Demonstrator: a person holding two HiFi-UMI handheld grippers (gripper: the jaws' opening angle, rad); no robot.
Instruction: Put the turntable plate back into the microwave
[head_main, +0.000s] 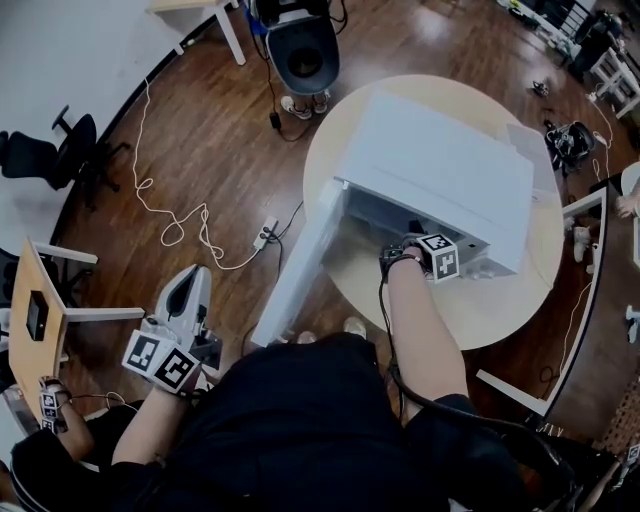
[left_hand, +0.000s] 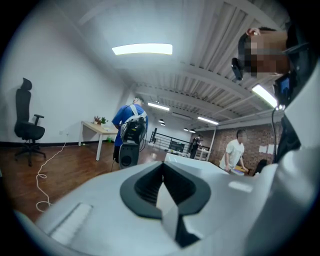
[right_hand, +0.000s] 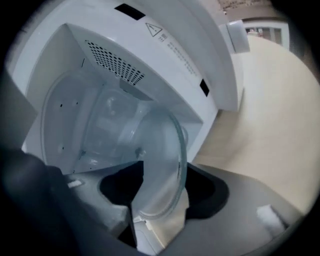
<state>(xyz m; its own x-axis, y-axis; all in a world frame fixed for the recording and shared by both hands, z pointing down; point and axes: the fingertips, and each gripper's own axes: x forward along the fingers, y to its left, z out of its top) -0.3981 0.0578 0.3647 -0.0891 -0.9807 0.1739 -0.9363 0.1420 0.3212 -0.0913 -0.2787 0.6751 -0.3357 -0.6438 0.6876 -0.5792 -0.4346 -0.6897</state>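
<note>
The white microwave (head_main: 440, 170) sits on a round table (head_main: 500, 310) with its door (head_main: 300, 270) swung open. My right gripper (head_main: 405, 250) reaches into the cavity mouth. In the right gripper view the clear glass turntable plate (right_hand: 160, 165) stands tilted on its edge between the jaws of the right gripper (right_hand: 160, 202), which are spread wide with the pads off the glass. Behind it lies the white cavity (right_hand: 70, 125). My left gripper (head_main: 188, 290) hangs low at the left, away from the microwave. In its own view the left gripper (left_hand: 162, 177) is shut and holds nothing.
A power strip (head_main: 265, 235) with a white cable lies on the wooden floor. An office chair (head_main: 60, 150) and a small wooden table (head_main: 40, 310) stand at the left, a black machine (head_main: 300, 50) beyond the round table. Two people (left_hand: 127, 125) (left_hand: 235, 152) stand further off.
</note>
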